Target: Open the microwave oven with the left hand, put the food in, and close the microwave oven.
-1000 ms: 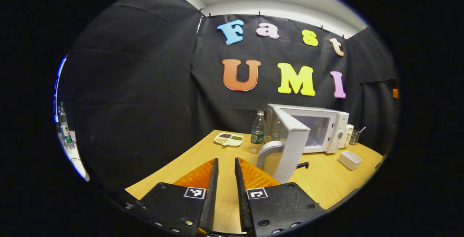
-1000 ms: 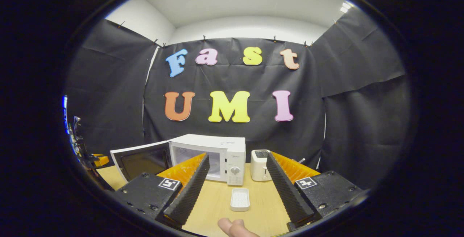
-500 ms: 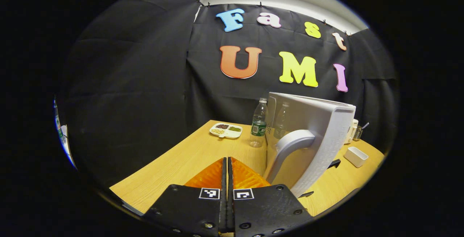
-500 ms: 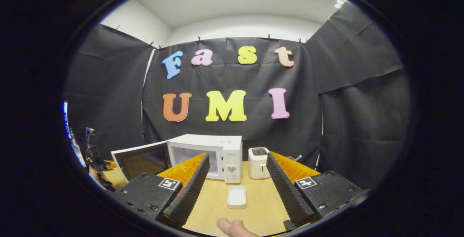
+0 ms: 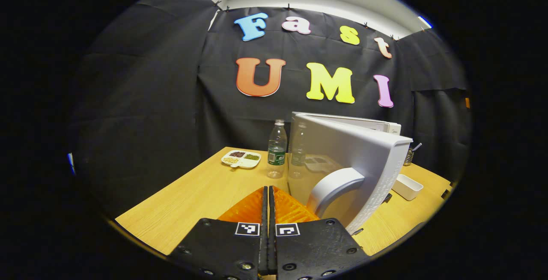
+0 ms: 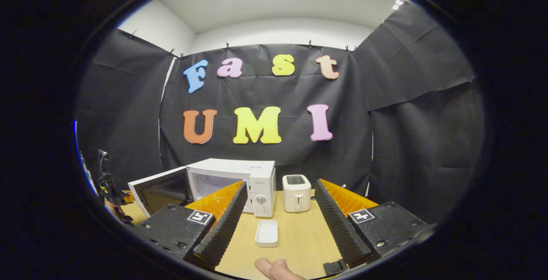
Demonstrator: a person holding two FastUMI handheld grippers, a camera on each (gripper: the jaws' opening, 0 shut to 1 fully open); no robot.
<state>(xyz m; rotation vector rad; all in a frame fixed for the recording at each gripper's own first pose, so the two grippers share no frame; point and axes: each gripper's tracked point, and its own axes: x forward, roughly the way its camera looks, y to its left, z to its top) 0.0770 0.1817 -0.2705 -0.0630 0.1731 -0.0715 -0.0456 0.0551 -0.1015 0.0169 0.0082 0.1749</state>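
In the right gripper view we find the boxy white microwave oven [image 6: 239,181] standing at the back edge of the pale wooden tabletop [image 6: 299,241], its hinged door [image 6: 160,190] swung out toward the left edge. Just right of it along the back edge stands the small white two-slot toaster [image 6: 296,193]. Before the oven, nearer the front edge, lies the small white rectangular dish [image 6: 266,233]. In the left gripper view we see the clear plastic water bottle [image 5: 277,149] just beside the door, and the white divided snack tray [image 5: 240,159] beyond it, toward the tabletop's back left corner
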